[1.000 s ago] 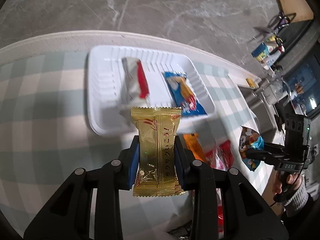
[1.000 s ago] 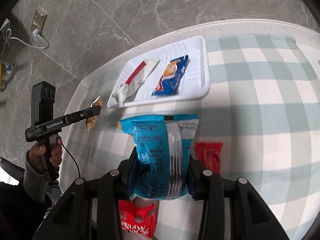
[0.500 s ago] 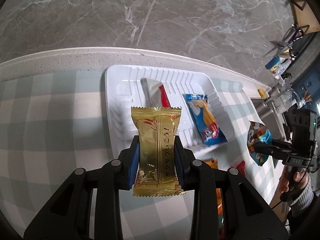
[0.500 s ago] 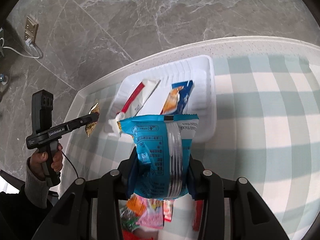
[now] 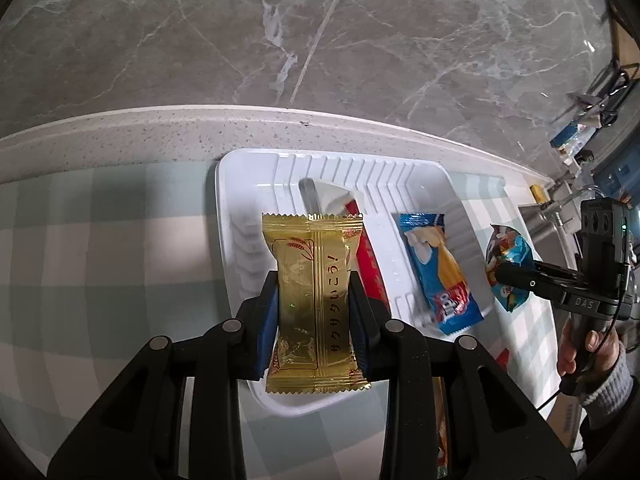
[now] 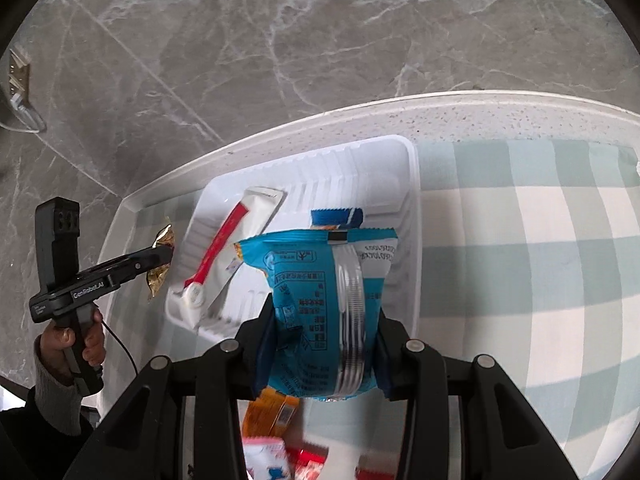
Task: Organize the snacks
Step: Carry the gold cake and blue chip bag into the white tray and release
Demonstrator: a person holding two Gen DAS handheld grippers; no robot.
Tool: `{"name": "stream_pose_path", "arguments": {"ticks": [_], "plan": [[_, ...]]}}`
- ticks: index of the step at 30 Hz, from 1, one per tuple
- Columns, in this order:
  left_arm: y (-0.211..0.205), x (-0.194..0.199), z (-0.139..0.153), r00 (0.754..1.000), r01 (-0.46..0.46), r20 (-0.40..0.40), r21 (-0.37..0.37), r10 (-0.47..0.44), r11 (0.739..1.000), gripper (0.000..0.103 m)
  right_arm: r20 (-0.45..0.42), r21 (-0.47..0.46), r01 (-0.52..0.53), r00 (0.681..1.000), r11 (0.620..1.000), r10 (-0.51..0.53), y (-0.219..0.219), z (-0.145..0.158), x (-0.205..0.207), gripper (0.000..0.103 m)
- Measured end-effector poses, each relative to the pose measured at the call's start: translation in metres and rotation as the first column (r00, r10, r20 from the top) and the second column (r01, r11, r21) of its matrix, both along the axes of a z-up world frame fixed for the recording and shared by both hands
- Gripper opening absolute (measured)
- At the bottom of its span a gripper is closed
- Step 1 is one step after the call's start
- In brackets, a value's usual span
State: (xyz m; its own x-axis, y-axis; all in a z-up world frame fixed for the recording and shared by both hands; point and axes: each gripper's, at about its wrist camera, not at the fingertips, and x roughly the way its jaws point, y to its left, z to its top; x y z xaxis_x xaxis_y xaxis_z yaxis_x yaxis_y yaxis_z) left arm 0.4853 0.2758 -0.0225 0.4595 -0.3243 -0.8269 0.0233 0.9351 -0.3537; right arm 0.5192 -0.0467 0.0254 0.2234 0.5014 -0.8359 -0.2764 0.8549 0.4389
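Observation:
My left gripper is shut on a gold snack packet, held upright above the near left part of the white tray. My right gripper is shut on a blue snack bag above the tray's near edge. In the tray lie a white-and-red stick packet and a blue wafer packet, both partly hidden behind the held snacks. Each wrist view shows the other gripper from the side: the left one with the gold packet, the right one with the blue bag.
The tray sits on a green-and-white checked cloth near the table's pale far edge, with grey marble floor beyond. Several loose red and orange snack packets lie on the cloth below my right gripper. A hand holds the left handle.
Both grippers have moved forward over the tray, each keeping its packet. The tray now looks larger and closer in both views, and the loose snacks have slid toward the bottom edge.

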Motion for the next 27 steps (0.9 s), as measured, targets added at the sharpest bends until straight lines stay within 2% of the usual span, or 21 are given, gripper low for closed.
{"name": "stream_pose_path", "arguments": {"ticks": [14, 17, 27], "plan": [[-0.001, 0.033, -0.025, 1.0, -0.012, -0.028, 0.073, 0.014, 0.997, 0.029, 0.033, -0.087, -0.021, 0.999, 0.996, 0.024, 0.017, -0.009, 0.021, 0.047], [0.001, 0.035, -0.029, 0.999, -0.029, -0.032, 0.074, 0.032, 0.997, 0.029, 0.04, -0.082, -0.011, 0.999, 0.997, 0.015, 0.015, -0.008, 0.022, 0.047], [0.002, 0.026, -0.014, 0.999, -0.052, 0.008, 0.079, 0.051, 0.996, 0.031, 0.106, -0.069, 0.007, 0.994, 0.998, 0.001, 0.005, 0.016, 0.008, 0.053]]}}
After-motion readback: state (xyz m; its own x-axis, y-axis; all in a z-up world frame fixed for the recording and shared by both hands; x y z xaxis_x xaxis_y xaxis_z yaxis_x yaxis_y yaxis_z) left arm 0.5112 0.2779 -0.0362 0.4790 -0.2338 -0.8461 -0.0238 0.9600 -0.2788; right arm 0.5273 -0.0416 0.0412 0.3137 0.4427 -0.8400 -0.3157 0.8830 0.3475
